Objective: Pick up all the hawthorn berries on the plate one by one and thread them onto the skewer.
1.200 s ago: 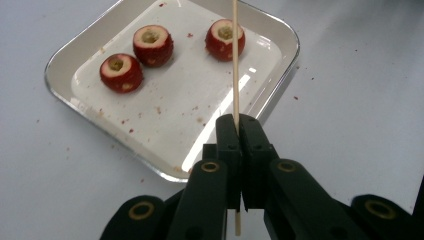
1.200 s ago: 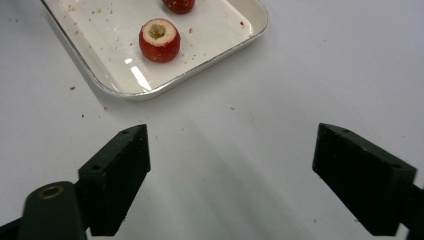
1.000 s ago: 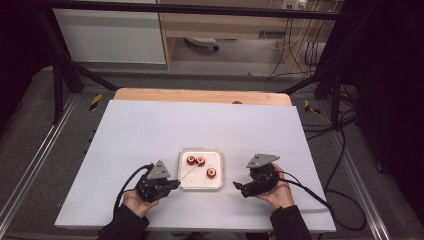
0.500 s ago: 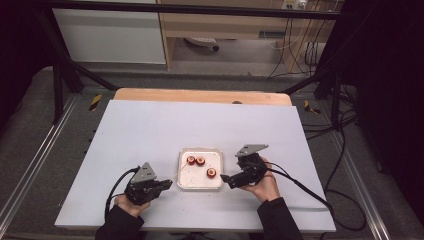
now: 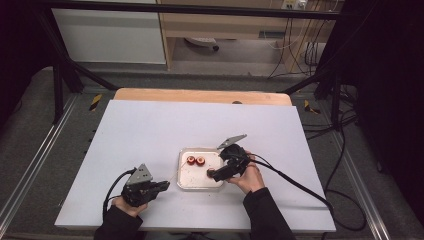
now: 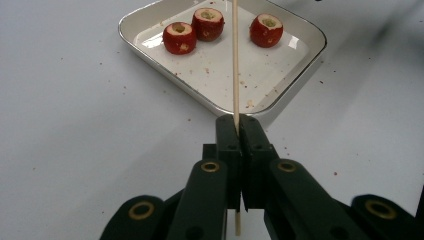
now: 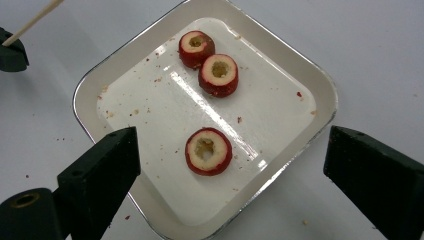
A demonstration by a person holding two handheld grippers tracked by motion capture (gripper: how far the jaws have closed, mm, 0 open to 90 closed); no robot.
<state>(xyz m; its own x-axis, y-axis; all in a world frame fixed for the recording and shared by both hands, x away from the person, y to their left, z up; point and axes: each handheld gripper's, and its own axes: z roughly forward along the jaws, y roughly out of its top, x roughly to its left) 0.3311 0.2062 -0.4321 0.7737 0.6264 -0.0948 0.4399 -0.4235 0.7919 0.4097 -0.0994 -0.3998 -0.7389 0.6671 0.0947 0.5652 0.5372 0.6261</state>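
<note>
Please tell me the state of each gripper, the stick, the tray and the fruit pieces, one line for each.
left gripper: shut on the wooden skewer, beside the tray.
right gripper: open, jaws wide apart above the tray.
wooden skewer: clamped near its lower end, pointing over the tray.
tray: flat on the table, scattered with crumbs.
single fruit piece: cored, lying alone between the open jaws.
two fruit pieces: cored, touching each other.

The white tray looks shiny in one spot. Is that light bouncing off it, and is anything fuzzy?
Right gripper view: yes, a bright streak of glare runs across the tray floor beside the nearest cored fruit; the open black fingers look soft. Left gripper view: the skewer is sharp, the far fruit slightly blurred. High view: dim and dark around the lit table.
</note>
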